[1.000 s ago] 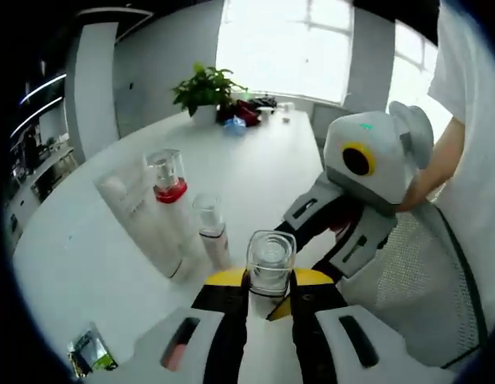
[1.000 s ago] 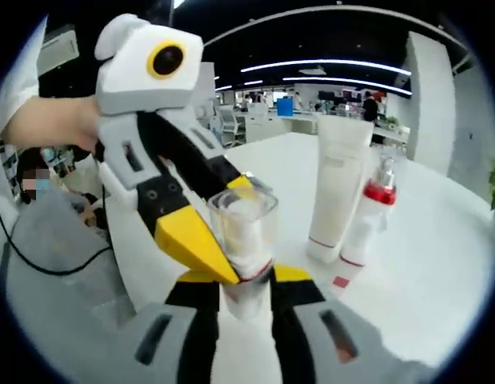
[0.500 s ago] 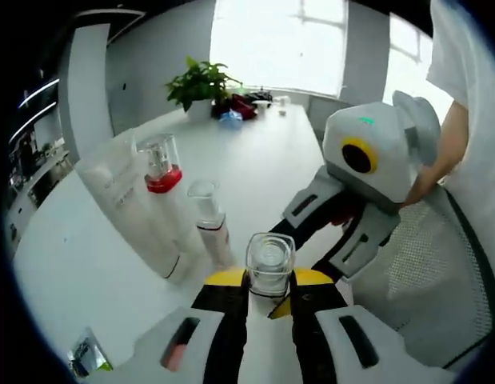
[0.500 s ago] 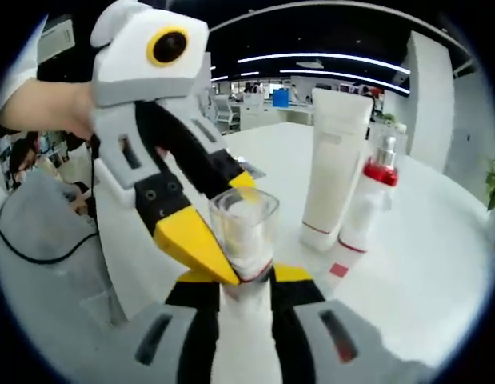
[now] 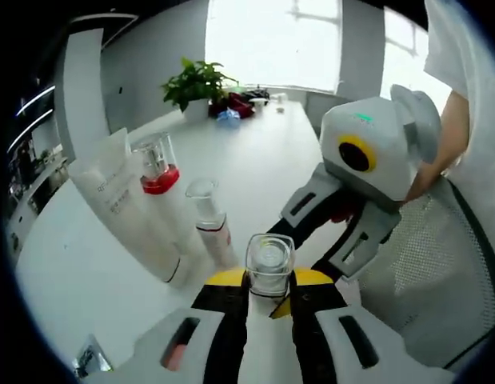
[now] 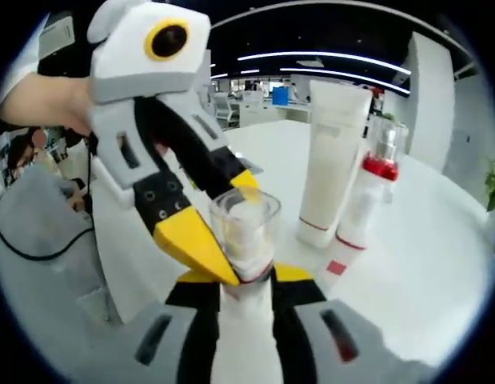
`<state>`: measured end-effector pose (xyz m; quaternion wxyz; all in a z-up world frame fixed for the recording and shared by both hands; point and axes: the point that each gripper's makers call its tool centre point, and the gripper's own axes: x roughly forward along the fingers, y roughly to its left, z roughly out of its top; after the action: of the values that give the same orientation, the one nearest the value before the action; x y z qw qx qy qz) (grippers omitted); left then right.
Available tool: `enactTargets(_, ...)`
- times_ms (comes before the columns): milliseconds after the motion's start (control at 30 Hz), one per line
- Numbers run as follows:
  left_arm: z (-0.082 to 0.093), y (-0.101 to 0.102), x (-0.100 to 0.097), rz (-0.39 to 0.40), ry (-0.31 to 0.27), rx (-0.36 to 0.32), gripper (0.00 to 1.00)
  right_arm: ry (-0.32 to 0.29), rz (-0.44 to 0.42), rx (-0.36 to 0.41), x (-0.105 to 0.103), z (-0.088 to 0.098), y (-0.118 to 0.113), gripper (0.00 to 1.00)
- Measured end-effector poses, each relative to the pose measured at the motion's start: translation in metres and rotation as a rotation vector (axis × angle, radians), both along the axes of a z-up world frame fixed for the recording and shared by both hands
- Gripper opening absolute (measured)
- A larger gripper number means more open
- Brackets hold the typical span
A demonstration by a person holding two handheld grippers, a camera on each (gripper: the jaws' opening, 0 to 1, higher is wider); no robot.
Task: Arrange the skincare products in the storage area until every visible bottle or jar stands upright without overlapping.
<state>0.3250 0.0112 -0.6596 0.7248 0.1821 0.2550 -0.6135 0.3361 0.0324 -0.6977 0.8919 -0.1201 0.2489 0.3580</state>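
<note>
Clear-capped bottle [image 5: 269, 264] up front, the cap see-through hard plastic with a glassy shine, the body below smooth and white. The left gripper [image 5: 269, 298] clamps it between matt black jaws tipped in flat yellow plastic; the right gripper [image 6: 237, 282] grips it too, its grey shell smooth, faintly satin. White table [image 5: 263, 160], smooth and glossy, throwing back window light. White tube [image 6: 331, 164], soft-looking matt plastic. Pump bottle [image 6: 369, 200], milky smooth body, glossy red collar, clear cap. Small bottle [image 5: 211, 224], clear top, white body. Chair back [image 5: 431, 280], open grey mesh cloth
</note>
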Motion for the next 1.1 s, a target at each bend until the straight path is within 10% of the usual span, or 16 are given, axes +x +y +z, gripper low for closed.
enactTargets(1100,-0.001,-0.012,0.052,0.021,-0.016,-0.026,0.16,0.114,-0.075,0.073,-0.014,0.002,-0.024,0.68)
